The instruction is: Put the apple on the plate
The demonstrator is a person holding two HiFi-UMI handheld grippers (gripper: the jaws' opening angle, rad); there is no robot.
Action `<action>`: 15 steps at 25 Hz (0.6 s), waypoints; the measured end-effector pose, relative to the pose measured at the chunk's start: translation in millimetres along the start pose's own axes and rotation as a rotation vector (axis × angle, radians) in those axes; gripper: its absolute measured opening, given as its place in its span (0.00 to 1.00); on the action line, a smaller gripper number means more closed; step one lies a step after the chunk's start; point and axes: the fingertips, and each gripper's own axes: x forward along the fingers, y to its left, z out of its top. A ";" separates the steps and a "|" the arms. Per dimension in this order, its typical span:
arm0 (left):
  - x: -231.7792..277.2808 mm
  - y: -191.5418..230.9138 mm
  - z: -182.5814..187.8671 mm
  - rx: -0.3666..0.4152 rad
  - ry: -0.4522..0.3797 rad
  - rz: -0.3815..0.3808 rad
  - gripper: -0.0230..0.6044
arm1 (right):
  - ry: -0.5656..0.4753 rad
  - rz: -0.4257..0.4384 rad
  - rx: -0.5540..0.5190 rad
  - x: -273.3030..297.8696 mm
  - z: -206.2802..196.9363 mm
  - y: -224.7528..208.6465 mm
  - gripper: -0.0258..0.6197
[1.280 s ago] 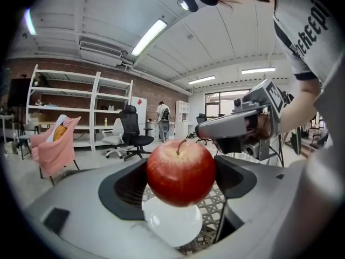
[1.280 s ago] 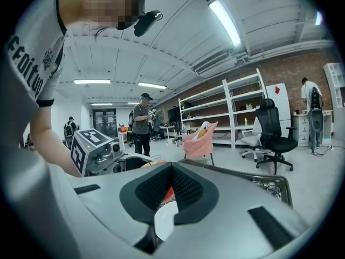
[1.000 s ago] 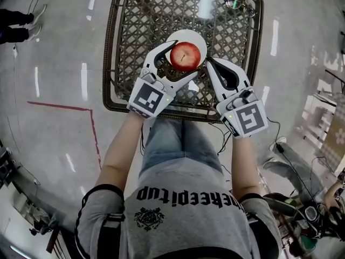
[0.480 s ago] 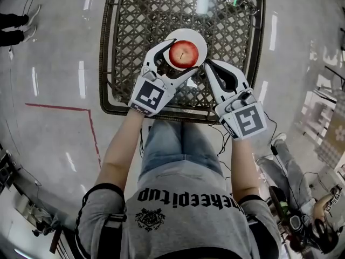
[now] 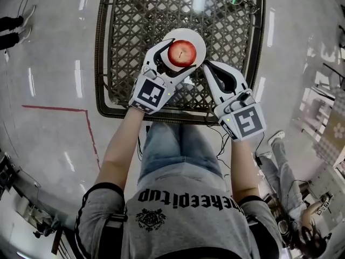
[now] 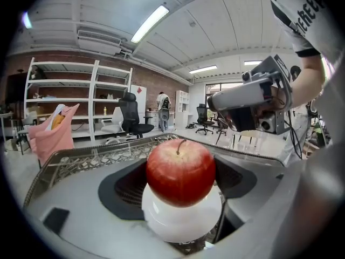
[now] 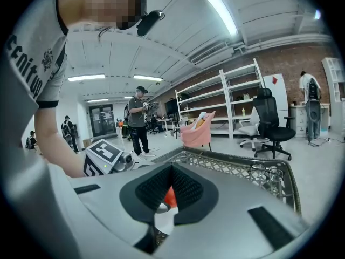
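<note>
Centrally in the upper half of the head view, the apple (image 5: 182, 53) is clasped between the jaws of the left gripper (image 5: 183, 56), directly over the white plate (image 5: 199, 40) set on the woven table (image 5: 135, 26). Just right of it, the right gripper (image 5: 209, 68) is seen clenched on nothing.
</note>
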 end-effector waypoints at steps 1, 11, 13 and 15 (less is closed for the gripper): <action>1.2 0.2 -2.7 -0.001 0.004 0.001 0.70 | 0.002 -0.001 0.000 0.2 -1.1 -0.5 0.04; 14.6 2.5 -21.6 0.005 0.042 0.004 0.70 | 0.018 -0.010 0.009 1.1 -9.5 -6.0 0.04; 16.7 3.0 -24.1 0.008 0.050 0.003 0.70 | 0.019 -0.010 0.010 1.5 -9.9 -6.9 0.04; 18.8 3.4 -26.9 0.013 0.059 0.003 0.70 | 0.018 -0.012 0.011 1.8 -10.4 -7.9 0.04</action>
